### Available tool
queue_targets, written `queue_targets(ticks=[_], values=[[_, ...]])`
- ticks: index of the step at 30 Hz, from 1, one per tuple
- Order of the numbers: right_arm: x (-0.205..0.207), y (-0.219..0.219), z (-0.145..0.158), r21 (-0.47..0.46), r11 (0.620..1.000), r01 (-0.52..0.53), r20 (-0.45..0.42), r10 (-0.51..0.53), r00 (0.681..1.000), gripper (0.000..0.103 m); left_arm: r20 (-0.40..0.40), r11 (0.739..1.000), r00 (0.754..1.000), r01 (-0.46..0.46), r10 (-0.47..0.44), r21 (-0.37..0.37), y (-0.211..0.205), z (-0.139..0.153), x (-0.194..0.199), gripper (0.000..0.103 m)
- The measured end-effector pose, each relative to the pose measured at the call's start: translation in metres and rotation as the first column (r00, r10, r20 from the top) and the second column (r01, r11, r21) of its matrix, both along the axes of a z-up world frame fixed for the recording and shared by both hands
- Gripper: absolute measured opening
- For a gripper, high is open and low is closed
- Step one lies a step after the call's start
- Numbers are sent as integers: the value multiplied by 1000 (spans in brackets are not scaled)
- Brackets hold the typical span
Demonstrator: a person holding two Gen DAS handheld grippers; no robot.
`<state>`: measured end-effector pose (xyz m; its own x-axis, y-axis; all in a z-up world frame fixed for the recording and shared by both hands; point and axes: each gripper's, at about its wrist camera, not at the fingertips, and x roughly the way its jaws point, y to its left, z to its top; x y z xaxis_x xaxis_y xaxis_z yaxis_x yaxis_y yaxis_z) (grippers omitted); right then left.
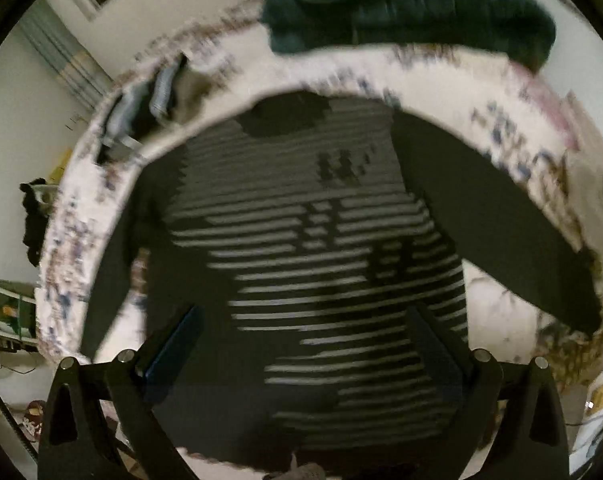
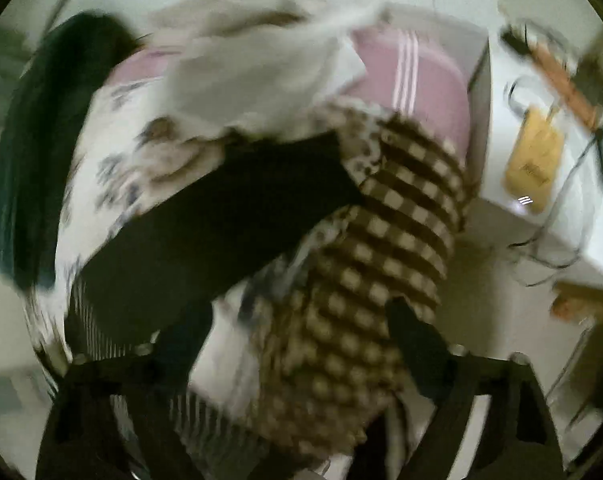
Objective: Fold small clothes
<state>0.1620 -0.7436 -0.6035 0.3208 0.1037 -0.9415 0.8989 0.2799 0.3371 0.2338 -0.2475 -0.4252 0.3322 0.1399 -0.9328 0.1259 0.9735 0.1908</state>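
Note:
A dark long-sleeved top with white stripes (image 1: 321, 248) lies spread flat on the flowered bedsheet (image 1: 441, 80), sleeves out to both sides. My left gripper (image 1: 301, 332) is open and empty, above the top's lower half. In the right wrist view, which is blurred, the top's dark sleeve (image 2: 221, 220) runs across the sheet (image 2: 113, 168). My right gripper (image 2: 297, 344) is open and empty, over a brown and cream checked cloth (image 2: 381, 248) beside the sleeve's end.
A dark green folded blanket (image 1: 401, 8) lies at the bed's far side. A cream garment (image 2: 261, 72) and a pink striped cloth (image 2: 413, 76) lie past the sleeve. A white side table (image 2: 541, 184) with a yellow object and cables stands right. Small clothes (image 1: 157, 96) lie far left.

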Motion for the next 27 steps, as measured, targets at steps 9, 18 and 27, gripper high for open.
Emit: queue_targets(ticks=[9,18,27], values=[[15,-58,-113,85,966,243,30,-246,969,79,-96,997,993,-57,62,48,-36,-111,36,103],[72,-27,-56,-138,989,55,24,-52,998,11,-63,981,979,-196,196,8,27,-101,51,103],[243,159,65,-291,845,-450,93,493,865,11,-18,909,910,-414,415,47,180,-83,46,103]])
